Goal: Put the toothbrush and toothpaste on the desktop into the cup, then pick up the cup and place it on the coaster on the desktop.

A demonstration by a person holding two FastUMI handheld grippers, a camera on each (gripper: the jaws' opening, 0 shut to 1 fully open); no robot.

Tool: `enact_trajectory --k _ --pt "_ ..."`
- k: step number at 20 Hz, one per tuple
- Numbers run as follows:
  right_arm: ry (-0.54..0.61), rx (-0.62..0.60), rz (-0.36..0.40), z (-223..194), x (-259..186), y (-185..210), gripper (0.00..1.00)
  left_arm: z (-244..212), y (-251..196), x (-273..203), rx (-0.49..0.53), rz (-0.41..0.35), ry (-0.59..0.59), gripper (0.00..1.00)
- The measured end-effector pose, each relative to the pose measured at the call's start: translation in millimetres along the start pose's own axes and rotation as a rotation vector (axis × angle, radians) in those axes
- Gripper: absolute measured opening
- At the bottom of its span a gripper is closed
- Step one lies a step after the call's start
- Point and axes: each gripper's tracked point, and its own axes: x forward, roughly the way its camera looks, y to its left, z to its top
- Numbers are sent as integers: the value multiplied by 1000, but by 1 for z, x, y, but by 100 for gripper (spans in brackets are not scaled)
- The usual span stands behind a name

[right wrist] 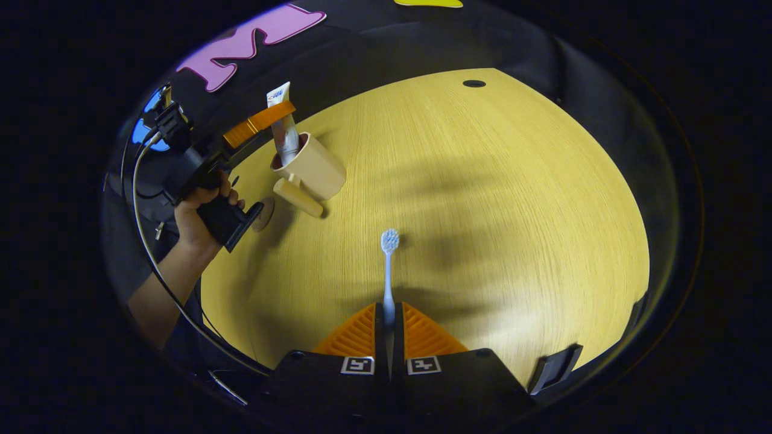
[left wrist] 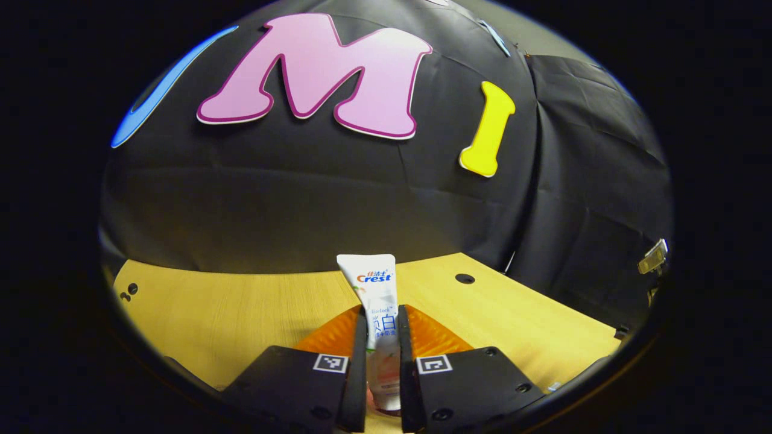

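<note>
Left jaws clamping upright toothpaste (left wrist: 379,301), right jaws pinching toothbrush (right wrist: 389,271), bristles pointing forward.

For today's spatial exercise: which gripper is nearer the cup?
Left. The left gripper holds the toothpaste right over the cup; the right gripper, holding the toothbrush, is farther off.

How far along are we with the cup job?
Nothing finished. The left gripper holds the white toothpaste tube with its lower end inside the beige handled cup; the right gripper grips the blue-bristled toothbrush. Left: release the tube, insert the brush, move the cup to its coaster.
</note>
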Motion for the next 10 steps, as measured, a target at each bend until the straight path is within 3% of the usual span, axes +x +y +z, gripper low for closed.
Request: enact_trajectory --k 2,5,10 --pt "-10 1 10 4 1 2 5 0 1 -3 61 11 -10 35" --pt "-36 -3 18 17 8 4 5 -1 2 -30 54 29 3 100" --pt "-145 -26 47 67 5 13 5 -7 14 -97 -30 110 27 100"
